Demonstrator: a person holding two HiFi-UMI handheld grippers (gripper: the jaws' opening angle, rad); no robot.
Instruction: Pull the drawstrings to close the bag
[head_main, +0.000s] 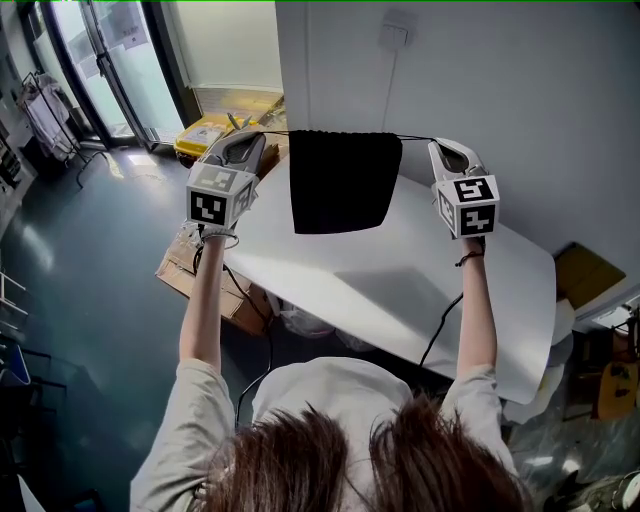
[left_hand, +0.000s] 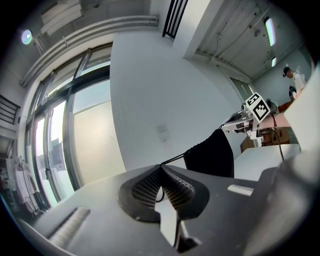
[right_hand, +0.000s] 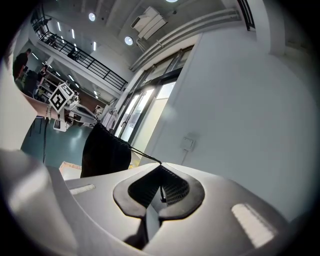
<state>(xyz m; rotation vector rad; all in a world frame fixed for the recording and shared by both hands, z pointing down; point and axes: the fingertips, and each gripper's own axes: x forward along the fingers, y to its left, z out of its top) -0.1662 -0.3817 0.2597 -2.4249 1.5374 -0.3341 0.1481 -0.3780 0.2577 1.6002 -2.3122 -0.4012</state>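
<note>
Lab-like workshop hall, tall glass doors (head_main: 110, 70) left of the left gripper (head_main: 260, 134), white table (head_main: 400, 290) below it, cardboard boxes (head_main: 185, 262) underneath, balcony railing (right_hand: 85, 59) overhead.

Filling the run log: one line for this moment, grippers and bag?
left gripper: shut on left drawstring | right gripper: shut on right drawstring | bag: hanging between them over table, strings taut

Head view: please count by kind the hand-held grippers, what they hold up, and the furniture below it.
Hand-held grippers: 2, the left hand-held gripper and the right hand-held gripper, each shut on a drawstring
Drawstrings: 2, the left drawstring and the right drawstring
Black bag: 1
White table: 1
Total: 6
</note>
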